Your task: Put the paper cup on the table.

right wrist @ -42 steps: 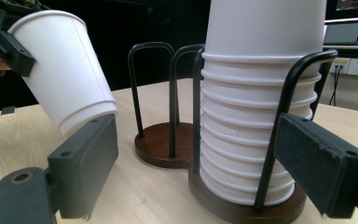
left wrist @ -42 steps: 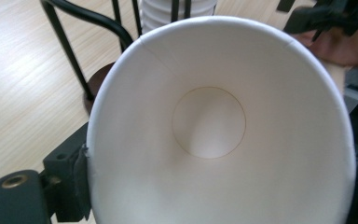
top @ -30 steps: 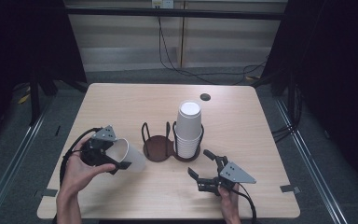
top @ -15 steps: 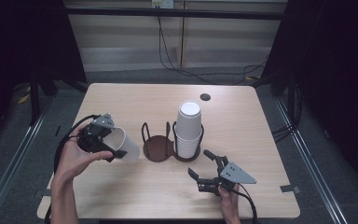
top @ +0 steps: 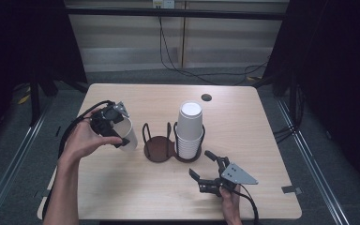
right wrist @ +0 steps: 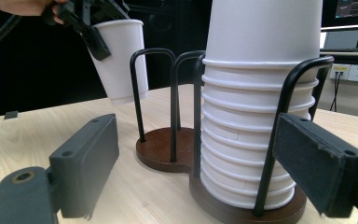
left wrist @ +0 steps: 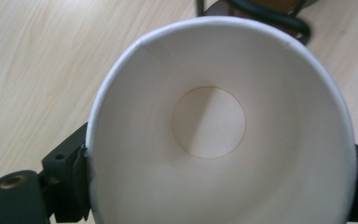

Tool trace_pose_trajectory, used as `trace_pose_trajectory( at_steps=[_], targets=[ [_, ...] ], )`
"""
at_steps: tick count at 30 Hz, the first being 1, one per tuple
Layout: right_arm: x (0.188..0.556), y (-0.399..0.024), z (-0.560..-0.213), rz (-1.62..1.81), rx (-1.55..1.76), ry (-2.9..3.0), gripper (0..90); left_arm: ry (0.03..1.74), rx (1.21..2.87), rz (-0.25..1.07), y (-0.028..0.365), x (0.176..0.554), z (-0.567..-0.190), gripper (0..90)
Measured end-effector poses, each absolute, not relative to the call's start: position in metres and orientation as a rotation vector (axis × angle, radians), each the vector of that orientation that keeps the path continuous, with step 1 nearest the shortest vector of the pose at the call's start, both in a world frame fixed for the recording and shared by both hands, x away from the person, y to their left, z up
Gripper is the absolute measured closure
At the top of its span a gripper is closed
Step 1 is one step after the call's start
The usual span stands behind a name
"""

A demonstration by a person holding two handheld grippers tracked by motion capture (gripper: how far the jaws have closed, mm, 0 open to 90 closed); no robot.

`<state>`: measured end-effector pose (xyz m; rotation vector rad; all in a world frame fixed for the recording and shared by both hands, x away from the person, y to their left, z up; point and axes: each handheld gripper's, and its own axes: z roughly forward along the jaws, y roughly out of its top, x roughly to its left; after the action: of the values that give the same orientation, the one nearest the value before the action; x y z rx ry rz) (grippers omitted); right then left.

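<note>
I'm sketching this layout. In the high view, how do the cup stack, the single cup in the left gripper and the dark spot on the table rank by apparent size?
1. cup stack
2. single cup, held in the left gripper
3. dark spot, far smaller

Your cup (left wrist: 223, 121) is matt white paper, smooth inside. The table (top: 136, 187) is pale wood grain; the rack (right wrist: 168, 144) has glossy black wire on dark wood.
</note>
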<state>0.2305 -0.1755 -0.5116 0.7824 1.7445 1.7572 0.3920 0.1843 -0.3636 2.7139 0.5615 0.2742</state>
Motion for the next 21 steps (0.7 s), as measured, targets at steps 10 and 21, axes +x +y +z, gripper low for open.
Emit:
trace_pose_trajectory(
  at_steps=[10, 21],
  targets=[
    [0.231, -0.175, -0.512, 1.757, 0.783, 1.744, 14.2, 0.664, 2.733, 0.222, 0.185, 0.416, -0.385, 10.9],
    [0.231, -0.176, -0.512, 1.761, 0.78, 1.748, 15.0, 0.716, 2.741, 0.262, 0.178, 0.424, -0.402, 9.8]
  ],
)
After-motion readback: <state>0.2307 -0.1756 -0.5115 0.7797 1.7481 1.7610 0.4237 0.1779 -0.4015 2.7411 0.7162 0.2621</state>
